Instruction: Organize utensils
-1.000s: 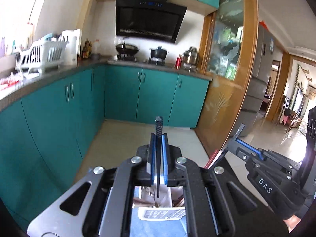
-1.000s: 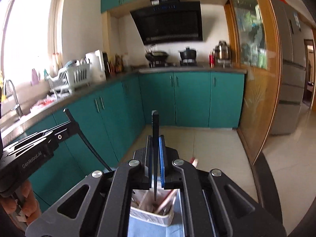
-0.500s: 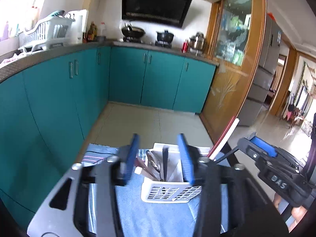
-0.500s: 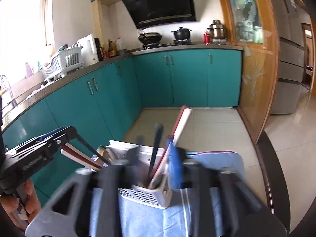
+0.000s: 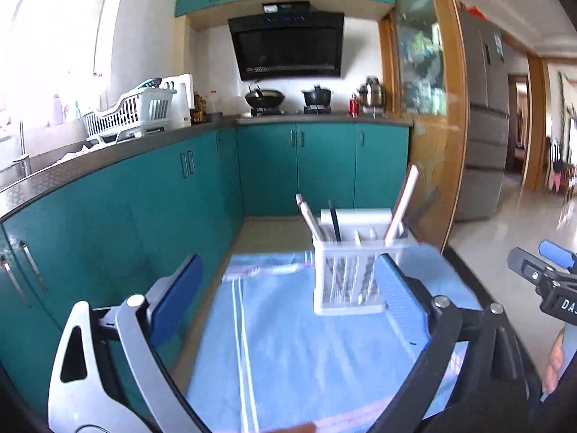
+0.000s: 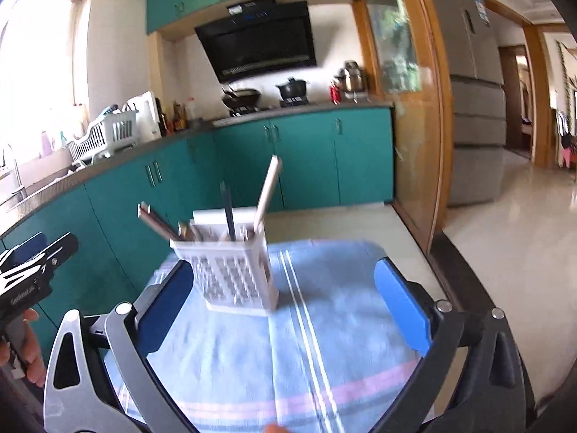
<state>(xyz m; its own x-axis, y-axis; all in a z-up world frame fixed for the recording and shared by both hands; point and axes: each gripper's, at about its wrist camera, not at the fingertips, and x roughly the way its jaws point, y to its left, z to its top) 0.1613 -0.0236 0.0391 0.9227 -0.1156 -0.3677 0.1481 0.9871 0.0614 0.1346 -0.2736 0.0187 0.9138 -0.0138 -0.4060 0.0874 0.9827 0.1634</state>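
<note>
Fingers [image 5: 180, 288] blue-padded, both opening, empty | slotted white plastic caddy [image 5: 348, 274] | striped cloth [image 5: 295, 353]

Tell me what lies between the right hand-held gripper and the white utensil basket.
Only bare blue cloth. In the right wrist view, the right hand-held gripper, its jaws opening with nothing between them, faces the utensil basket standing on that cloth.

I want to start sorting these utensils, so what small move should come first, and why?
Probably ease the right gripper toward the white holder on the blue cloth and line up on one upright utensil. Both grippers' jaws are opening with nothing between them, and the holder stands just ahead.
</note>
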